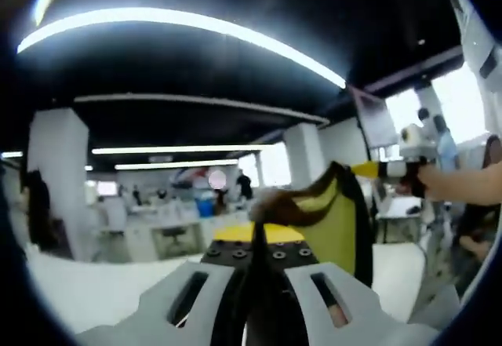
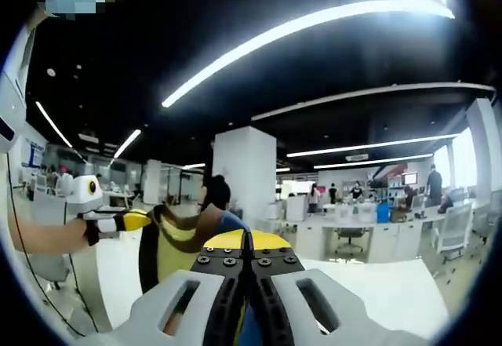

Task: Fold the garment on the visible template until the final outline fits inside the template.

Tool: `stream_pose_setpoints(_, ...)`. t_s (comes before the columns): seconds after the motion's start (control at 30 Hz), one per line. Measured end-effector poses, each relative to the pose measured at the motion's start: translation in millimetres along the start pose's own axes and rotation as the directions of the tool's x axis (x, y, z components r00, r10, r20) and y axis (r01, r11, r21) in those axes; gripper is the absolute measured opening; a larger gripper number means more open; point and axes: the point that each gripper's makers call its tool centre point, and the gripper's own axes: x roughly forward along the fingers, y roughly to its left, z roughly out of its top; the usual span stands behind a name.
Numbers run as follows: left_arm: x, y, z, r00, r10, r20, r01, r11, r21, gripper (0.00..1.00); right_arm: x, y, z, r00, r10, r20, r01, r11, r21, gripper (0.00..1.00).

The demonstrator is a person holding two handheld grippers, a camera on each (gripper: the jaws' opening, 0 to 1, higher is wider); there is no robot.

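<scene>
I had the left gripper [image 1: 263, 264] raised, its two pale jaws pressed together on a fold of the garment [image 1: 333, 220]. My right gripper [image 2: 249, 271] was likewise clamped on the cloth, jaws meeting at the centre. Beside the garment, in the left gripper view, my right hand [image 1: 439, 180] gripped its handle, forearm stretched out level.

The garment [image 1: 329, 220] is showing as soft matt cloth, yellow with dark trim, hanging limp beside the left gripper [image 1: 263, 283], whose smooth matt plastic jaws are looking pale.
</scene>
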Motion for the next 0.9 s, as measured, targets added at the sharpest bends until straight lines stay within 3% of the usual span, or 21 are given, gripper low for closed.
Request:
stream_pose_setpoints(0.3,-15.6,-9.6,27.4,0.999,0.019,0.044,-0.022,0.997,0.076,0.00,-17.8,12.7,14.8,1.000,0.019,0.006,-0.019,0.999,-0.038,0.01)
stream_pose_setpoints(0.6,-37.2,-32.0,51.4,0.998,0.004,0.067,-0.011,0.994,0.104,0.00,-46.8,28.9,37.6,0.996,0.039,0.077,-0.044,0.998,0.055,0.01)
stream_pose_setpoints(0.67,-39.8,-35.0,54.5,0.997,-0.002,0.076,-0.005,0.995,0.099,0.00,-52.1,30.2,38.6,0.996,0.037,0.076,-0.042,0.997,0.067,0.01)
stream_pose_setpoints(0.73,-44.1,-39.0,53.4,0.997,-0.012,0.080,0.010,0.999,0.036,0.00,-57.8,33.2,37.8,0.997,0.036,0.070,-0.041,0.997,0.063,0.01)
stream_pose_setpoints(0.9,-56.0,-43.6,46.2,0.998,0.010,0.060,-0.012,1.000,0.027,0.00,-67.3,47.1,36.2,0.998,0.058,0.021,-0.058,0.998,0.028,0.01)
